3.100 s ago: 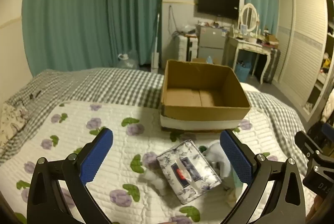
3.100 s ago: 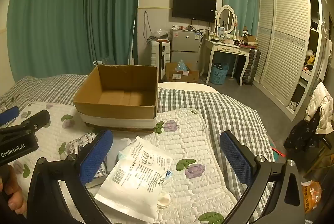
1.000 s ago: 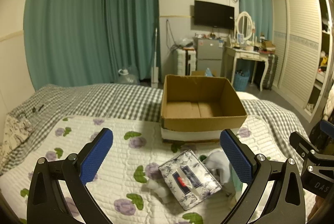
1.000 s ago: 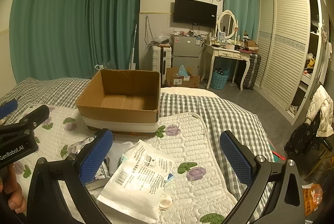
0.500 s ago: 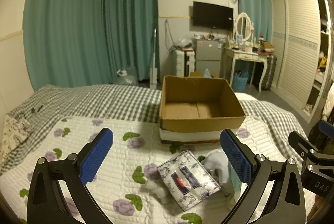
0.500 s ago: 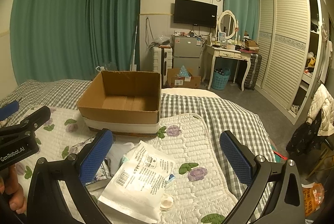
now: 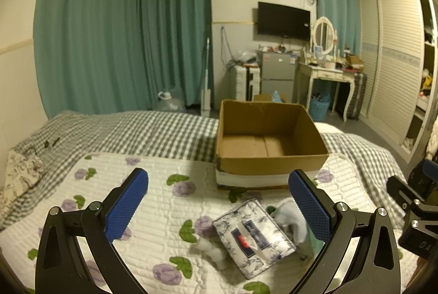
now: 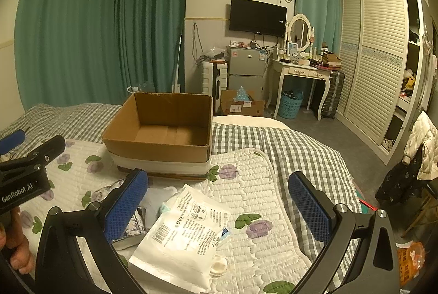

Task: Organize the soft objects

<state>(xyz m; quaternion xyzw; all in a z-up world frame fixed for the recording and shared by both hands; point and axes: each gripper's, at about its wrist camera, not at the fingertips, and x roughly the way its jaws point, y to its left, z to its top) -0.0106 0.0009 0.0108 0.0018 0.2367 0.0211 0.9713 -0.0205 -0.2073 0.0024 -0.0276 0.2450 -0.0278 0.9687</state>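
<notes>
Blue textured pads face each other across a wide gap on both claws: the left gripper (image 7: 218,207) is spread fully apart with nothing between its pads, and the right gripper (image 8: 218,207) stands just as wide and holds nothing either. One cardboard box (image 7: 269,142), open at the top and showing only its bare floor, sits on the quilt (image 7: 164,200) ahead of both claws, slightly right of centre for the left one and left of centre for the right one. Below the left claw's gap, toward its right pad, lies one floral tissue pack (image 7: 253,233) with a dark label whose writing is too small to read; one small white cotton tuft (image 7: 209,248) touches its near-left corner, and one pale soft toy (image 7: 291,214) lies just beside it, partly behind the right pad. Under the right claw's gap lies one flat white printed pouch (image 8: 182,235) carrying a barcode and dense small text I cannot make out, with one small round white pad (image 8: 219,265) at its near-right edge. Lettering on the left claw's body, seen from the right wrist, reads "GenRobot.AI".
</notes>
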